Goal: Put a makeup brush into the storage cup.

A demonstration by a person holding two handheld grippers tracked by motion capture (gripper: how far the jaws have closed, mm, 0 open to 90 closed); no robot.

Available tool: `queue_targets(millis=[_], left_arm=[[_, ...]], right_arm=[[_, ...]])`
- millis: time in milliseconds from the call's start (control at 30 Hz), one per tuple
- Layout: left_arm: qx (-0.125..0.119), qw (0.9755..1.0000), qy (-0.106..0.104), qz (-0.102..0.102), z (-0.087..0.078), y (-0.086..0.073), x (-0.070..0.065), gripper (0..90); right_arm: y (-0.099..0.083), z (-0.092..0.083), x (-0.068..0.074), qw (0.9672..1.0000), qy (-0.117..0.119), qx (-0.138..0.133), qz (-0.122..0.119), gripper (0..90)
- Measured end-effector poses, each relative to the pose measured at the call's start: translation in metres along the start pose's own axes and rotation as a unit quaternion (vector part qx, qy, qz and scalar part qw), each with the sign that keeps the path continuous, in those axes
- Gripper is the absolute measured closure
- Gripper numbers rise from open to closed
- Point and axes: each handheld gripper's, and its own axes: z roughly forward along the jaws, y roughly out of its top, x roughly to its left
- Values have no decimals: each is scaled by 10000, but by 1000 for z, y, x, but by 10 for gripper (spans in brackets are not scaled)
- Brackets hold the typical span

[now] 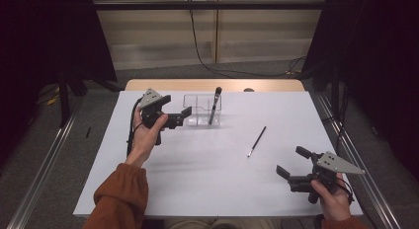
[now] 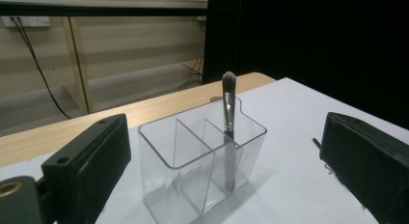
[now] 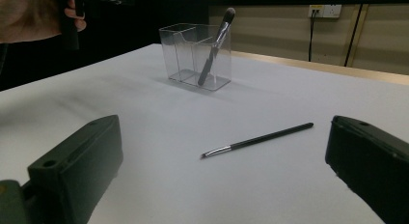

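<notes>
Left gripper (image 1: 177,116) up off the table (image 1: 207,189) just left of the clear organizer (image 1: 201,110), jaws wide, holding nothing; big makeup brush (image 1: 214,104) stands tilted in the organizer's right-hand compartment, bristles up; thin brush (image 1: 257,141) lies flat on the table between organizer and right gripper (image 1: 291,162); right gripper near the table's right front corner, jaws wide, empty, well apart from the thin brush.

Open white table (image 1: 207,179) between the grippers (obstacles: clear organizer (image 1: 196,110), thin brush (image 1: 257,141))
</notes>
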Motion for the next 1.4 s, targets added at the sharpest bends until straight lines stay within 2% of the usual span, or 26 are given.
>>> queue_targets(millis=[33, 67, 133, 233, 333, 500, 567, 667, 800, 867, 933, 1233, 1400], left_arm=[[36, 10000, 40, 67, -2, -1, 1, 39], [15, 9999, 131, 31, -4, -2, 1, 39], [23, 9999, 118, 13, -8, -4, 1, 39], [71, 9998, 154, 96, -16, -7, -1, 37], [18, 9998, 163, 93, -25, -8, -3, 37], [-12, 9997, 148, 211, -39, -13, -4, 33], [-76, 9996, 233, 110, -45, -15, -3, 24], [10, 9993, 301, 214, -52, -22, -4, 27], [-27, 9993, 314, 177, -64, -31, -5, 27], [30, 9991, 345, 235, -69, -36, -4, 29], [11, 9992, 352, 179, -76, -41, -4, 31], [-13, 9985, 492, 223, -102, -56, -5, 40], [-8, 9983, 562, 148, -115, -64, -7, 40]], right_arm=[[0, 0, 0, 10000, -1, 3, 2, 0], [0, 0, 0, 10000, -1, 2, 5, 0], [0, 0, 0, 10000, -8, -5, 31, 0], [0, 0, 0, 10000, -3, -11, 21, 0], [0, 1, 0, 10000, -11, -3, 40, 0], [0, 1, 0, 10000, -6, -3, 29, 0], [0, 1, 0, 10000, -9, 0, 36, 0], [0, 0, 0, 10000, 1, -2, 7, 0], [0, 1, 0, 10000, -21, 4, 30, 0], [0, 1, 1, 10000, -11, 0, 20, 0], [0, 1, 1, 10000, -9, -4, 9, 0], [0, 1, 1, 10000, -18, 0, 15, 0], [0, 1, 1, 10000, -29, 7, 20, 0]])
